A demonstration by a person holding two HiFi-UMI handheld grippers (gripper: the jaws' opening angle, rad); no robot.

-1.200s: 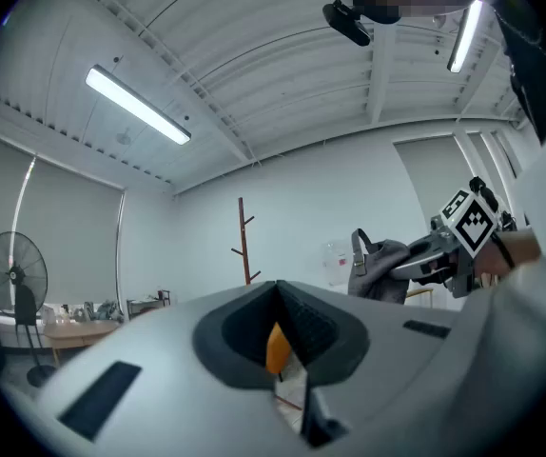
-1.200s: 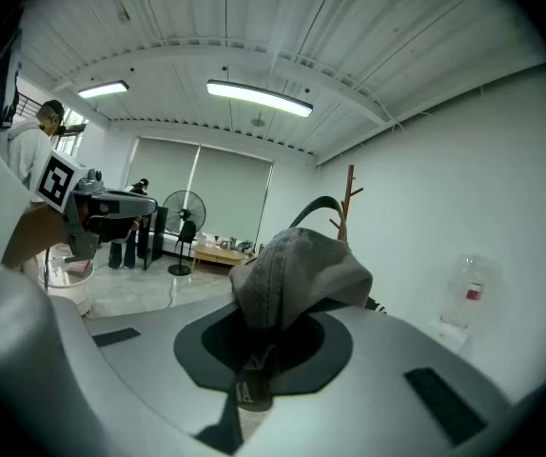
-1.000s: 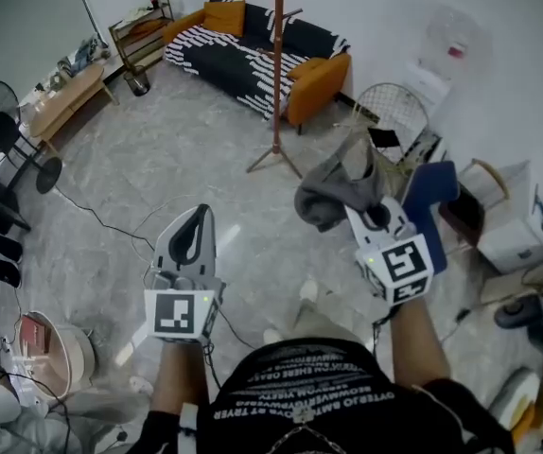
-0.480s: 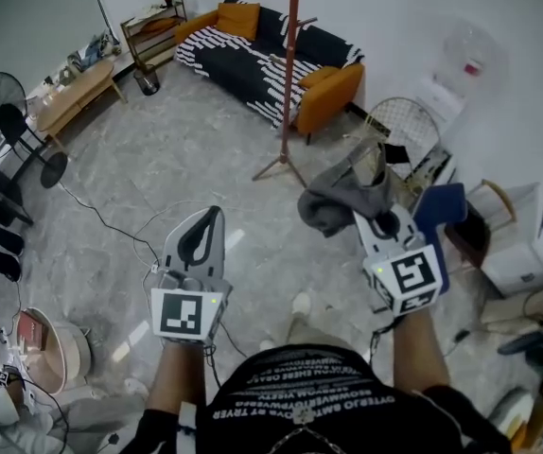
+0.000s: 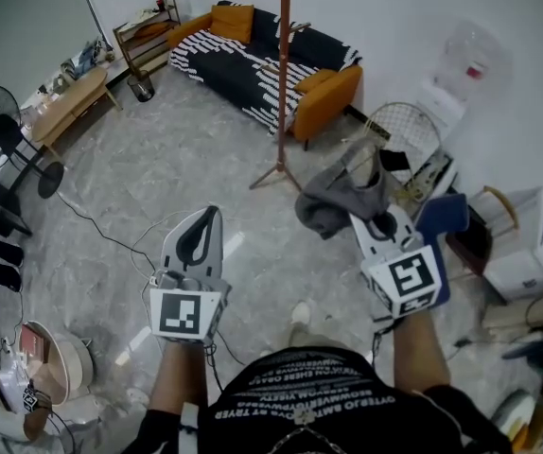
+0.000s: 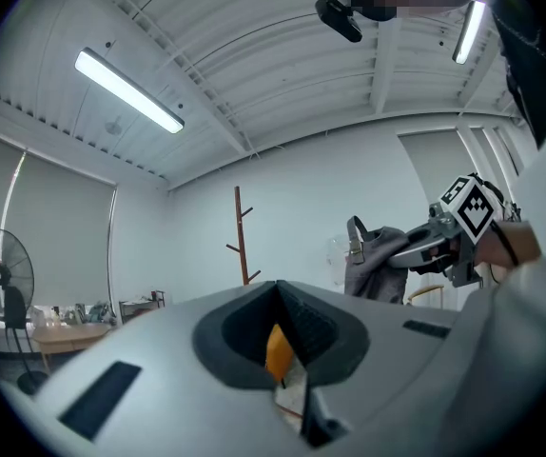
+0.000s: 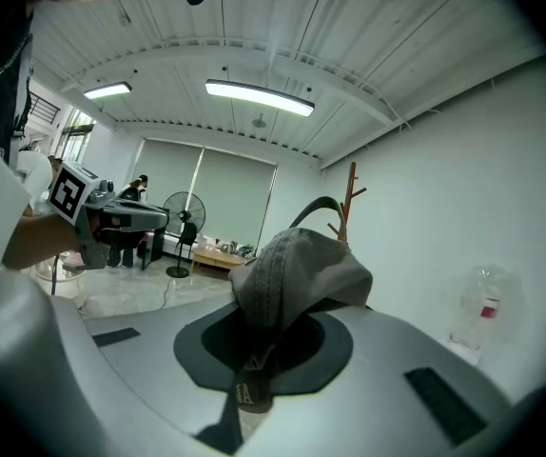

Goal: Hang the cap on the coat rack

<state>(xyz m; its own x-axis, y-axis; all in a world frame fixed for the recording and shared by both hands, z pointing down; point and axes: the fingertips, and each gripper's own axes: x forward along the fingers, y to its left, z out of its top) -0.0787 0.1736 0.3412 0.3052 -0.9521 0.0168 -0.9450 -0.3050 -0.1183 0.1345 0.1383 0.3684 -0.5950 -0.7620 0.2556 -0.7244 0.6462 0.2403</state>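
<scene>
Clamping the cap (image 5: 333, 201) in the right gripper (image 5: 371, 218), with the left gripper (image 5: 202, 225) pinched together on nothing, well apart from the coat rack (image 5: 281, 74): pickup done, approach and hanging left.

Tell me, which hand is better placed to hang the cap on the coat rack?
The right. The right gripper grips the grey cap, with the coat rack standing ahead of it. The left gripper holds nothing, its jaws together.
</scene>
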